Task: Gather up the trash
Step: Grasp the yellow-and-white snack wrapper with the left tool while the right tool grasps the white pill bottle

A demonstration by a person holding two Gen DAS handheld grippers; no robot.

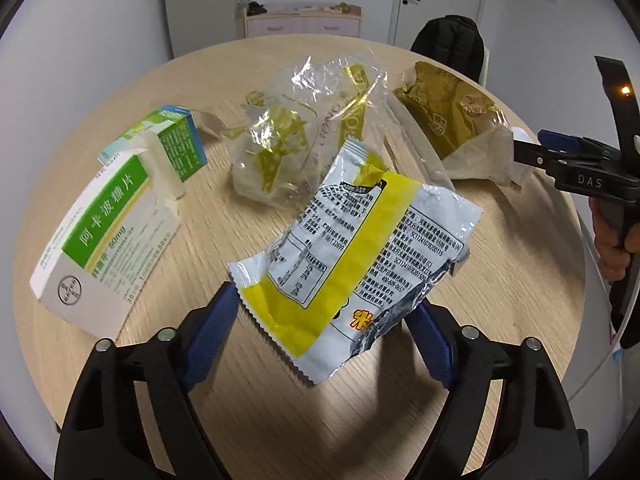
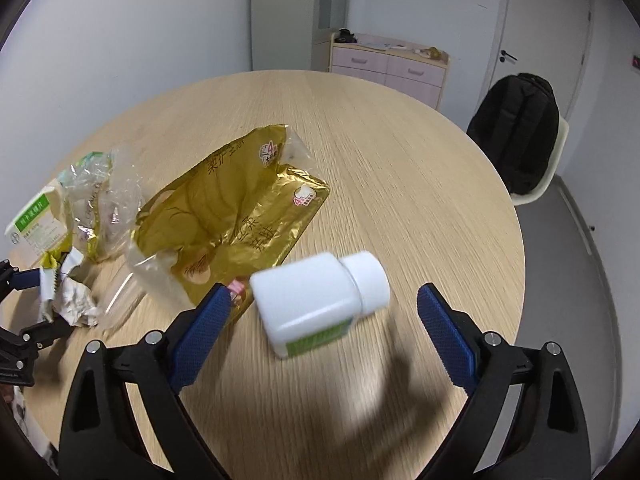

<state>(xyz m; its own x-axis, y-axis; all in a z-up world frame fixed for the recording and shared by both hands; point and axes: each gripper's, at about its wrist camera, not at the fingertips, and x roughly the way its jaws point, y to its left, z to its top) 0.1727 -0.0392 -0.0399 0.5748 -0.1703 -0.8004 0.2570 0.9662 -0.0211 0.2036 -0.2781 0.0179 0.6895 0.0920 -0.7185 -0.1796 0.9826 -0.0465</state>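
Trash lies on a round wooden table (image 1: 248, 380). My left gripper (image 1: 326, 322) is open, its blue pads either side of a yellow and silver snack wrapper (image 1: 352, 264). A white and green medicine box (image 1: 104, 236), a crumpled clear bag (image 1: 296, 132) and a gold foil bag (image 1: 448, 116) lie beyond. My right gripper (image 2: 326, 320) is open around a white pill bottle (image 2: 320, 300) lying on its side, blurred; I cannot tell if the pads touch it. The gold foil bag (image 2: 228, 208) lies just left of it.
A chair with a black backpack (image 2: 516, 132) stands past the table's right edge. A pink drawer cabinet (image 2: 388, 66) and a door (image 2: 548, 28) are at the back wall. The right gripper's body (image 1: 576, 168) shows at the right of the left wrist view.
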